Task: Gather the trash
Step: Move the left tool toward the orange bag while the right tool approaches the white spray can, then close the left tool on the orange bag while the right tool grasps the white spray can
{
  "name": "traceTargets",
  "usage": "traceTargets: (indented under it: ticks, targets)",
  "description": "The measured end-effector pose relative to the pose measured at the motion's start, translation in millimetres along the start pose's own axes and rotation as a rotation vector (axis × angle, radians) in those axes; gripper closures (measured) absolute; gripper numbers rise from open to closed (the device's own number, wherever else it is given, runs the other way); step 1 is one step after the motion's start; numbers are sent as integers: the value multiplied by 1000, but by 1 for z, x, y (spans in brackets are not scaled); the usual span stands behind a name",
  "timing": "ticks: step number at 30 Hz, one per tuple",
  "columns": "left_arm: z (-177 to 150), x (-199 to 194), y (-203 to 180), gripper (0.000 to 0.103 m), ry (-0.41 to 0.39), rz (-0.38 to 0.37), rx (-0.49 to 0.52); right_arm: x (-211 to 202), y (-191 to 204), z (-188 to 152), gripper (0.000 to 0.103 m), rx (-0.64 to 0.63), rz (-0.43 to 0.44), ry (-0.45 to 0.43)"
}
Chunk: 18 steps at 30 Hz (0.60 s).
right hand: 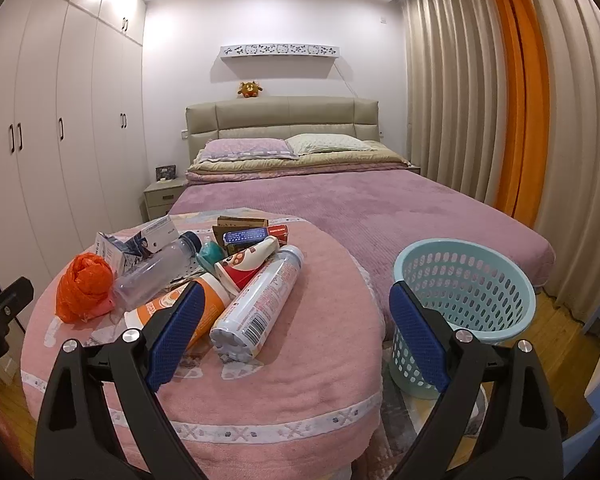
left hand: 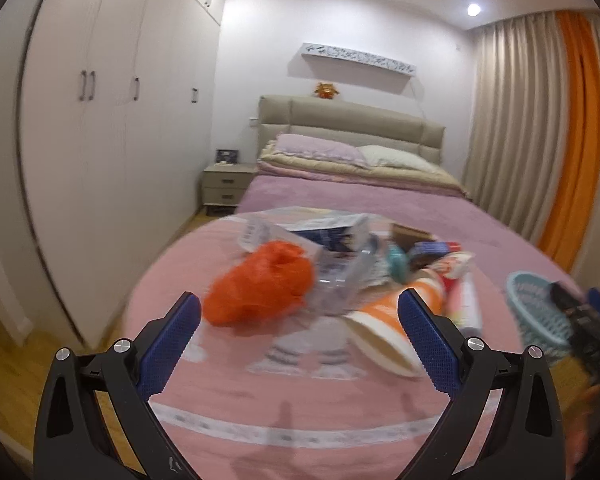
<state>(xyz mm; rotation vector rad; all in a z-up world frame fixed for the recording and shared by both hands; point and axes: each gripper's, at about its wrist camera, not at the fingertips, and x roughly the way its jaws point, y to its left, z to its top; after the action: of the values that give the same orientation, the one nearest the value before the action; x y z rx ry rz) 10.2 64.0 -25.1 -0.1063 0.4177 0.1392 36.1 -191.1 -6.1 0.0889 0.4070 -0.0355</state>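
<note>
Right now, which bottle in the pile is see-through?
The clear bottle with the dark blue cap, lying beside the orange bag. The white bottle is opaque, with a barcode.

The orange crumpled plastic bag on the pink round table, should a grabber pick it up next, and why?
Probably yes. The left gripper, jaws open and empty, points at the pile with the orange crumpled plastic bag just ahead and slightly left. A small push forward would likely put the bag between the jaws. The light blue perforated plastic basket stands empty to the right, beside the pink round table.
</note>
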Motion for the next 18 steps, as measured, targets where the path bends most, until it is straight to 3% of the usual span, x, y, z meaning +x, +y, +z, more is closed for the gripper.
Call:
traceTargets:
  ticks: [2, 4, 6, 12, 18]
  targets:
    - [5, 7, 15, 7, 10, 15, -9, 0, 0, 3, 24, 3, -12, -6]
    - [12, 19, 31, 7, 42, -34, -24, 6, 1, 4, 34, -4, -20, 12]
    - [17, 33, 41, 7, 80, -68, -31, 15, 0, 4, 38, 11, -4, 49]
    - [23, 85, 48, 7, 174, -157, 40, 47, 7, 4, 38, 51, 43, 145]
    - [21, 127, 43, 7, 244, -173, 122, 81, 16, 3, 34, 78, 43, 204]
